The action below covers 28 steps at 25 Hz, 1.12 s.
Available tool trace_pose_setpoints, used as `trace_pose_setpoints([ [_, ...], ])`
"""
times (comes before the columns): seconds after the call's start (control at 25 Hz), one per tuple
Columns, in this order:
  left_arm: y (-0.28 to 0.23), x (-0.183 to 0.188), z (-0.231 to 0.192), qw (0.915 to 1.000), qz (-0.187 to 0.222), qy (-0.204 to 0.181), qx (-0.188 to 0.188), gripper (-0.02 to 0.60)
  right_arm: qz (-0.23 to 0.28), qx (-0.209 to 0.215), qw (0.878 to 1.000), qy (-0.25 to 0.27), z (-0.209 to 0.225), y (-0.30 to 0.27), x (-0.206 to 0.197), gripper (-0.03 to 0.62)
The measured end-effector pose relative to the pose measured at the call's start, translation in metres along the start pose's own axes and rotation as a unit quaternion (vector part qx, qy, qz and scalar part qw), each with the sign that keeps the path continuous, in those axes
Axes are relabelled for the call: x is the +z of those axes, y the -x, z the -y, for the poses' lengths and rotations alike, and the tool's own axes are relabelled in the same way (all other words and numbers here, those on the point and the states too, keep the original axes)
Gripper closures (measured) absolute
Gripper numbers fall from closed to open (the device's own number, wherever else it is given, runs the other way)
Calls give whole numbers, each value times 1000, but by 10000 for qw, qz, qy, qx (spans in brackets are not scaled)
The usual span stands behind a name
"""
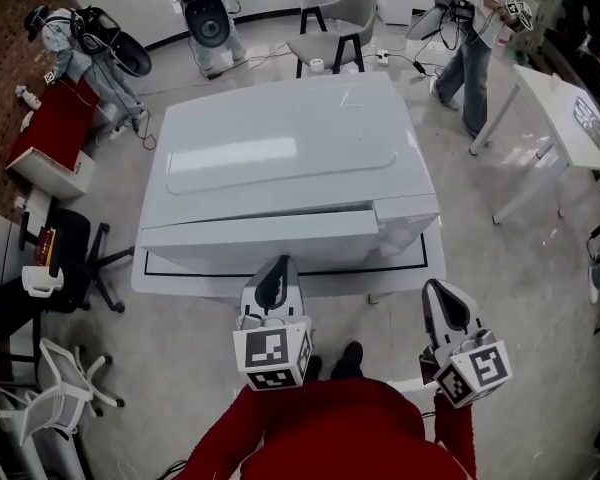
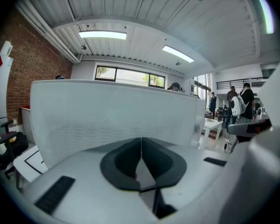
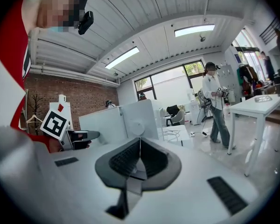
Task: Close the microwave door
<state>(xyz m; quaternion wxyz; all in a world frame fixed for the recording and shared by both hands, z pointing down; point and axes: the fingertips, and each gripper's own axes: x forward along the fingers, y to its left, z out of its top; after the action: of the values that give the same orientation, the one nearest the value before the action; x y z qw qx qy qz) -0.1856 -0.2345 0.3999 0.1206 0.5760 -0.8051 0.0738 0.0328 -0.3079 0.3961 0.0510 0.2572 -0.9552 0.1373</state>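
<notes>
The white microwave [image 1: 290, 138] sits on a low white table [image 1: 170, 273] in the head view. Its door [image 1: 260, 233] faces me and looks slightly off the body. My left gripper [image 1: 274, 274] is shut and empty, its tips just short of the door's middle. The dotted door window [image 2: 107, 125] fills the left gripper view beyond the closed left gripper [image 2: 141, 146]. My right gripper [image 1: 438, 300] is shut on nothing, off the microwave's right front corner. The right gripper [image 3: 140, 146] view shows the microwave's knob panel [image 3: 136, 125] and the left gripper [image 3: 79, 136].
Black office chair [image 1: 75, 253] and a white chair [image 1: 60, 388] stand at the left. A red cabinet [image 1: 55, 133] is beyond them. A white desk [image 1: 565, 118] and a standing person [image 1: 475, 38] are at the right. More people and a grey chair [image 1: 340, 23] lie behind.
</notes>
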Motion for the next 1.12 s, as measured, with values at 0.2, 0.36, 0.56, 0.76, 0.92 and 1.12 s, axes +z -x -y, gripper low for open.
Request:
trace_pose_setpoints([
  [0.2,-9,3,-3,9997,-34,220,-20,571,-22,120,9999,-10,0,-3,1,579],
  [0.36,-9,3,-3,9997,-10,242,38,571,-68,204,9998,-17,-1,-4,-2,579],
  [0.56,-10,3,-3,9999,20,152,76,569,-55,229,9997,-39,-2,-1,-4,579],
  [0.76,-9,2,2,9993,126,286,-228,569,-13,196,9998,-30,-1,6,-4,579],
  [0.92,1,11,25,9949,423,207,-890,571,84,189,9998,41,-1,10,1,579],
  [1.12,10,28,48,9829,795,176,-1655,571,209,86,9997,83,3,19,7,579],
])
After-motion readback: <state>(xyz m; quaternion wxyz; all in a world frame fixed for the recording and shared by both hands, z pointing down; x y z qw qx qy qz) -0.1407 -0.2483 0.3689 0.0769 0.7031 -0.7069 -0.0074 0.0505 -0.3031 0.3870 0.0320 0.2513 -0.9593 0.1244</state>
